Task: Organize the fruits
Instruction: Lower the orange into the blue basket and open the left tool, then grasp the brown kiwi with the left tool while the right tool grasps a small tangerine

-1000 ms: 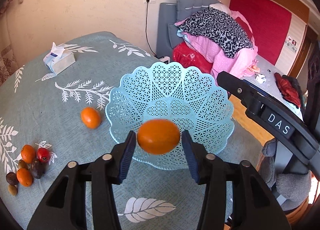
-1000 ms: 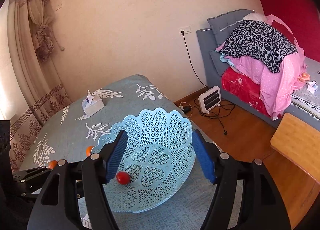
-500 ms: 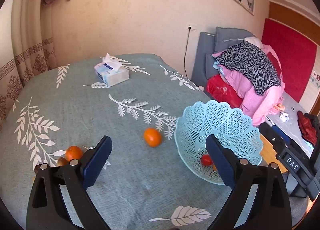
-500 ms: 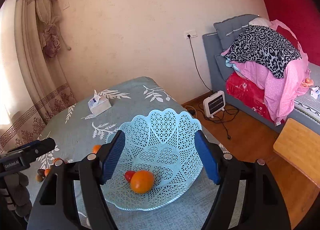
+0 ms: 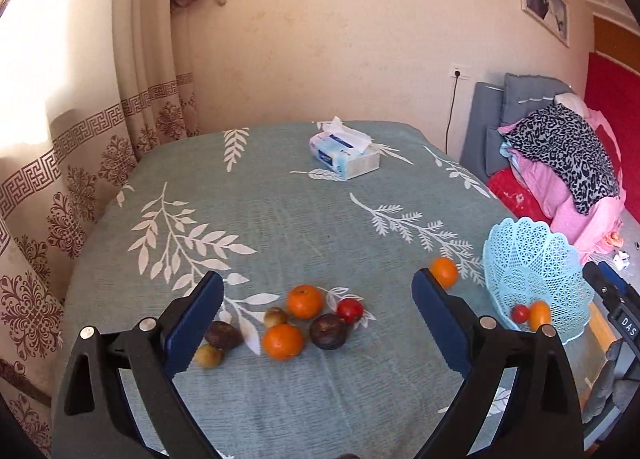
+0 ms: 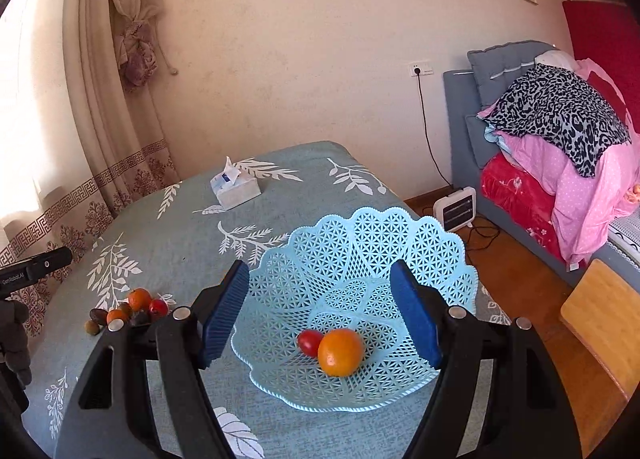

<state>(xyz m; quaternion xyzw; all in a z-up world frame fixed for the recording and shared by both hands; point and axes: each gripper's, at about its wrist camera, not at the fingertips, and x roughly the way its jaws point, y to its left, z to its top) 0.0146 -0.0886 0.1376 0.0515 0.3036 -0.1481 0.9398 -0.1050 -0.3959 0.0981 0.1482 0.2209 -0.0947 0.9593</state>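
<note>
the left gripper (image 5: 316,323), jaws spread and empty, faces a firm, smooth orange (image 5: 282,341) that likely rolls, best pinched across its middle.

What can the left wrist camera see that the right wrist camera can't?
Only the left wrist view shows the lone orange lying on the table beside the basket, and the left gripper, open and empty over the fruit pile.

Only the right wrist view shows the white heater on the floor, the wooden stool, and the right gripper, open, with nothing gripped.

Both show the blue basket holding an orange and a small red fruit, the fruit pile, and the tissue box.
</note>
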